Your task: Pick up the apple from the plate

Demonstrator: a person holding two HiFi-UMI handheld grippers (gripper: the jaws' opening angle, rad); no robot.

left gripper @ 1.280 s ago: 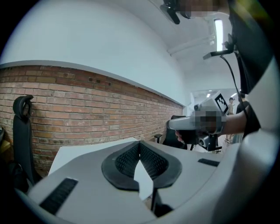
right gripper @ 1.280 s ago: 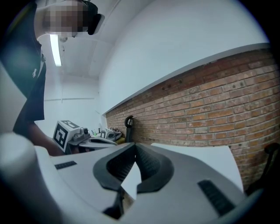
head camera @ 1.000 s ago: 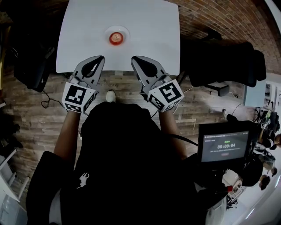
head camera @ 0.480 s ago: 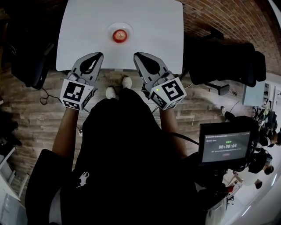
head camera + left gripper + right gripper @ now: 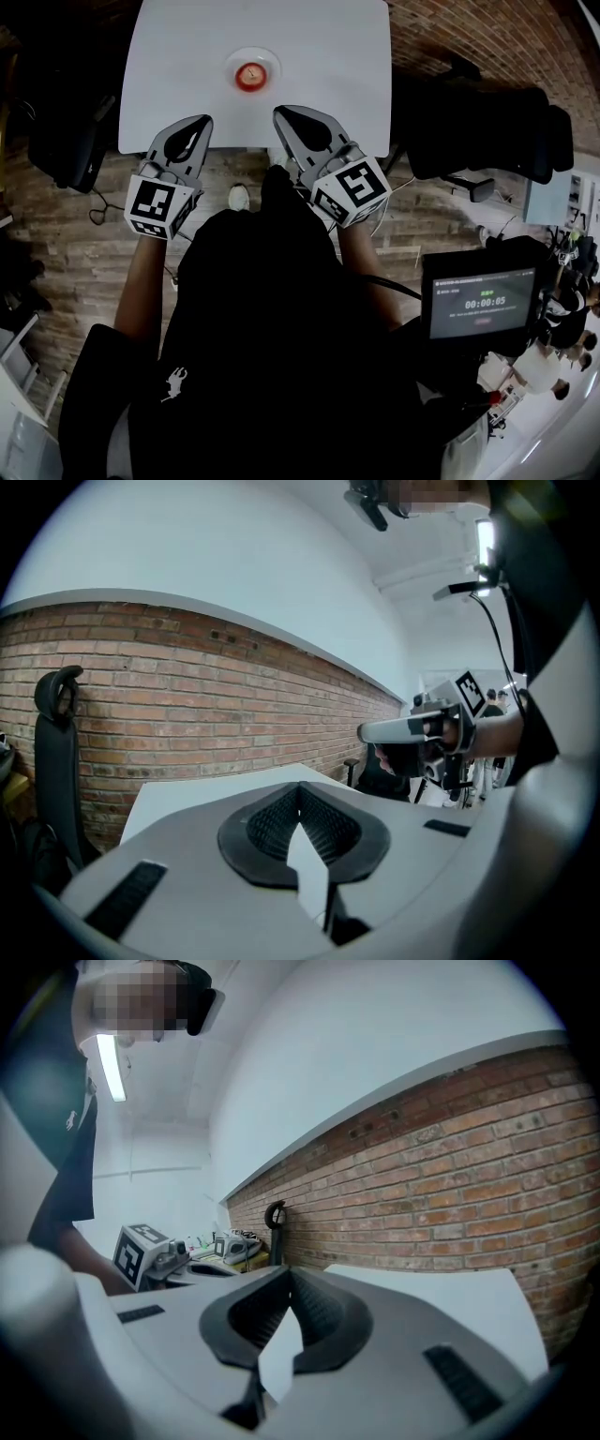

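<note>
A red apple point(image 5: 249, 76) sits on a small white plate point(image 5: 251, 58) in the middle of the white table point(image 5: 319, 56). Both grippers hover at the table's near edge, short of the plate. My left gripper point(image 5: 204, 120) is shut and empty, below and left of the apple. My right gripper point(image 5: 279, 112) is also shut and empty, just below and right of the plate. In the left gripper view the jaws point(image 5: 300, 787) meet over the table top, with the right gripper point(image 5: 412, 731) off to the side. The right gripper view shows closed jaws point(image 5: 289, 1270) too. Neither gripper view shows the apple.
Black office chairs stand left point(image 5: 66, 141) and right point(image 5: 478, 131) of the table. A recorder screen point(image 5: 480, 305) hangs at the lower right. A brick wall point(image 5: 187, 696) runs behind the table. The person's dark torso fills the lower head view.
Both grippers have drifted slightly left in the head view, the right one edging a little further over the table's near edge. Their jaws stay shut.
</note>
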